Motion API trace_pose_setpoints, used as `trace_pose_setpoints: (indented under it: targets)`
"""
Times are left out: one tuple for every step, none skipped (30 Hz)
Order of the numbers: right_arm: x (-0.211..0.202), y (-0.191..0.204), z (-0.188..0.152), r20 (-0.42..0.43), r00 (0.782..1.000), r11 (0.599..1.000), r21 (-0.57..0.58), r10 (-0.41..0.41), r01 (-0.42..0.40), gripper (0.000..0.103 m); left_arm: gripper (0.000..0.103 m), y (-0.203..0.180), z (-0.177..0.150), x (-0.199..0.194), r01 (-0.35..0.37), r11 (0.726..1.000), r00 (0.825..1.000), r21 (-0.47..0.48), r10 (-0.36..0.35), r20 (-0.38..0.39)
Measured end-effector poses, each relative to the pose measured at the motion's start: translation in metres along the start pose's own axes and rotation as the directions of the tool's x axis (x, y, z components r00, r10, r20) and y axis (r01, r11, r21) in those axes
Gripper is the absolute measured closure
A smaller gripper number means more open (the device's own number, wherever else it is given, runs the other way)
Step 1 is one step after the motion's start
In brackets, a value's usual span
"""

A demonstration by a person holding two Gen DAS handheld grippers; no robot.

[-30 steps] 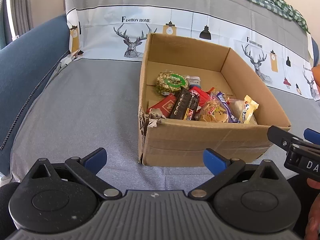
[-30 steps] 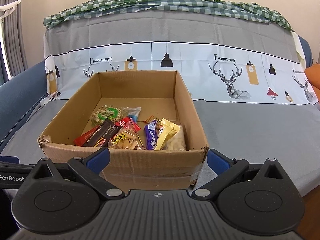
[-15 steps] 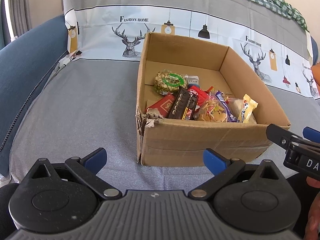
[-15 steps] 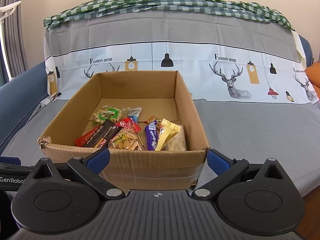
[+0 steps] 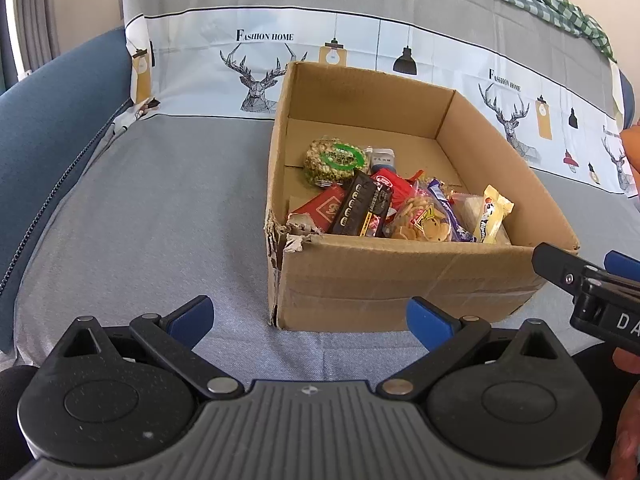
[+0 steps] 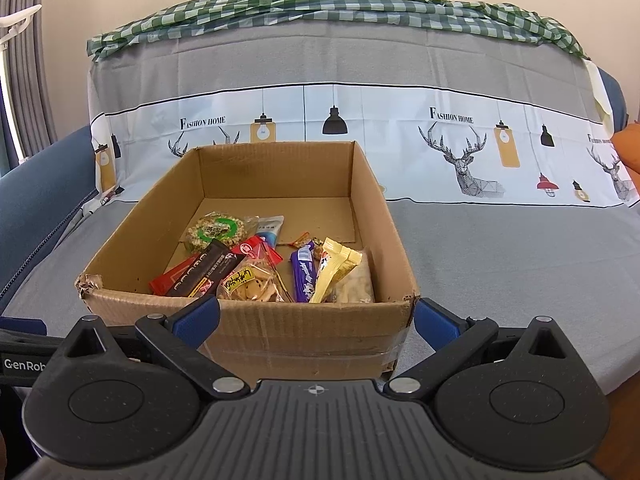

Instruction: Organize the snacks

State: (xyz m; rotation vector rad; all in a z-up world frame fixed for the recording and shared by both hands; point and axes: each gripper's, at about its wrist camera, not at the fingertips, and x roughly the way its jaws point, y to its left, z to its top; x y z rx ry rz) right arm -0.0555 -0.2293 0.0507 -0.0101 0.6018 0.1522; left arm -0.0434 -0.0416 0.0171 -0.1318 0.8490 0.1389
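An open cardboard box [image 5: 400, 280] [image 6: 296, 328] sits on the grey sofa cover. It holds several snacks: a round green-labelled rice cake [image 5: 336, 160] [image 6: 216, 230], a black bar [image 5: 362, 210] [image 6: 204, 274], a red pack [image 5: 320, 210], a clear bag of crackers [image 5: 418, 224] [image 6: 252, 284], a purple bar [image 6: 303, 276] and a yellow pack [image 5: 493, 214] [image 6: 334, 268]. My left gripper [image 5: 310, 318] is open and empty, in front of the box's left corner. My right gripper [image 6: 316, 316] is open and empty, just before the box's front wall; it also shows in the left wrist view [image 5: 592, 288].
The sofa back carries a white printed band with deer and lamps [image 6: 460, 148] and a green checked cloth [image 6: 320, 4] on top. A blue armrest [image 5: 44, 128] rises at the left. Bare grey seat [image 5: 160, 208] lies left of the box and more [image 6: 500, 248] to its right.
The left wrist view has shifted slightly, so the box sits a little further left in it. Both grippers stay open and empty, and the snacks have not moved.
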Motion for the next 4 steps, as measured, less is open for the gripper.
trace_pose_setpoints:
  targets:
    - [-0.0001, -0.0005, 0.0000, 0.001, 1.000, 1.000, 0.002, 0.001, -0.001, 0.001, 0.001, -0.0003, -0.0003, 0.0001, -0.001, 1.000, 1.000, 0.002, 0.001, 0.002]
    - [-0.0004, -0.0011, 0.0001, 0.003, 1.000, 1.000, 0.006, 0.003, -0.003, 0.001, 0.001, -0.0007, -0.0005, 0.0004, -0.002, 1.000, 1.000, 0.004, 0.002, 0.003]
    - [-0.0008, -0.0017, 0.0002, 0.006, 1.000, 1.000, 0.011, 0.006, -0.006, 0.001, 0.001, -0.0013, -0.0007, 0.0008, -0.003, 1.000, 1.000, 0.005, 0.003, 0.003]
    - [-0.0012, -0.0031, 0.0003, 0.009, 1.000, 1.000, 0.014, 0.010, -0.010, 0.001, 0.001, -0.0017, -0.0008, 0.0013, -0.005, 1.000, 1.000, 0.007, 0.005, 0.003]
